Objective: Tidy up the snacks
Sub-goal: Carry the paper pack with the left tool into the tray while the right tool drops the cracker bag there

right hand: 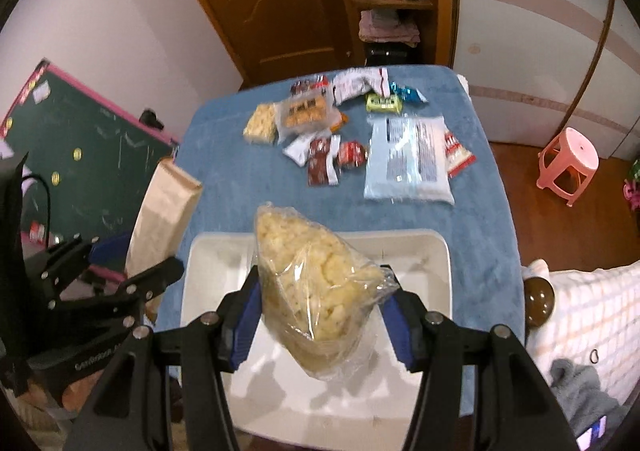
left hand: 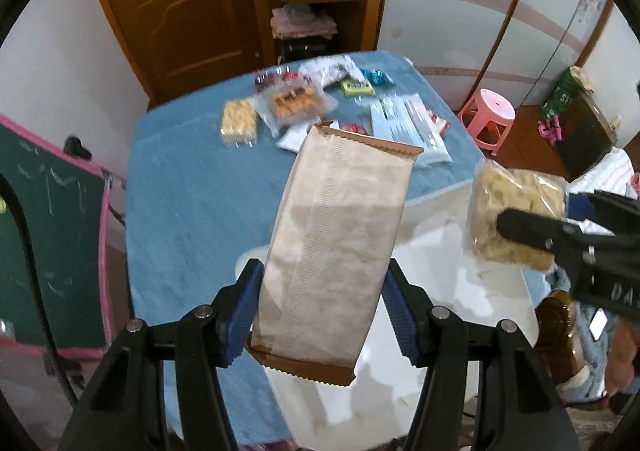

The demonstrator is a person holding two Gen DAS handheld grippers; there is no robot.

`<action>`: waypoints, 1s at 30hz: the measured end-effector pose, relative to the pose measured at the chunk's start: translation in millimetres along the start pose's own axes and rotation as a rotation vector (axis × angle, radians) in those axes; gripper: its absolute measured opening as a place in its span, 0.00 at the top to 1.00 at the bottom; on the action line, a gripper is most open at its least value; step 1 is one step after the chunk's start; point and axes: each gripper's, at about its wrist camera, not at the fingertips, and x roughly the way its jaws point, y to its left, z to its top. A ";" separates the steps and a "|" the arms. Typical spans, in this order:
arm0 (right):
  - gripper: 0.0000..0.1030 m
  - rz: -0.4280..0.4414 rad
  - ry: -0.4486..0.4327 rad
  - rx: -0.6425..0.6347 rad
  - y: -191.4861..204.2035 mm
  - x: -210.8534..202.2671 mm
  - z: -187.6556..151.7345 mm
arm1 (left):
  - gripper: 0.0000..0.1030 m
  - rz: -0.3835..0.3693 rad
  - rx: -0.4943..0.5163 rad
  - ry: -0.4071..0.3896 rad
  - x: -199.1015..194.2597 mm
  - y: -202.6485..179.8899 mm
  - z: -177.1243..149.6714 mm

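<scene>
The table point(right hand: 224, 171) is covered with a blue, towel-like cloth. A white rectangular tray point(right hand: 436, 251) with rounded corners and a smooth, glossy surface sits at its near edge; what shows of it around the held packets looks empty, though they hide part of it.

The left gripper point(left hand: 318, 311) pinches a long, flat brown packet point(left hand: 340, 235) across its width, both blue ribbed pads pressed on its edges. The packet is matte and paper-like, with crimped zigzag ends and a ridged centre seam. It hangs above the tray's left end.

The right gripper point(right hand: 320, 307) clamps a clear, crinkled plastic bag of pale yellow puffed pieces point(right hand: 312, 275), lumpy and irregular in shape, with the pads pressing on both sides. It is held over the tray's middle.

The remaining snacks lie loose on the far half of the cloth: a large pale blue pouch point(right hand: 408, 159), a yellow cracker pack point(right hand: 262, 123), an orange biscuit pack point(right hand: 306, 111) and several small red, white and teal wrappers, blurred in both views.
</scene>
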 end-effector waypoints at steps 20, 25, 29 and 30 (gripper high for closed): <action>0.21 0.029 -0.001 -0.054 -13.5 -24.1 -36.9 | 0.04 -0.011 -0.194 0.100 8.1 -16.1 -37.2; 0.21 0.030 -0.031 -0.083 -13.6 -37.2 -41.1 | 0.03 0.013 -0.189 0.064 -6.4 -26.2 -38.5; 0.21 0.038 -0.062 -0.109 -15.5 -49.4 -44.9 | 0.01 0.035 -0.175 0.029 -17.5 -37.5 -38.2; 0.21 0.041 -0.067 -0.114 -17.3 -51.5 -45.6 | 0.01 0.042 -0.174 0.019 -20.4 -40.6 -38.8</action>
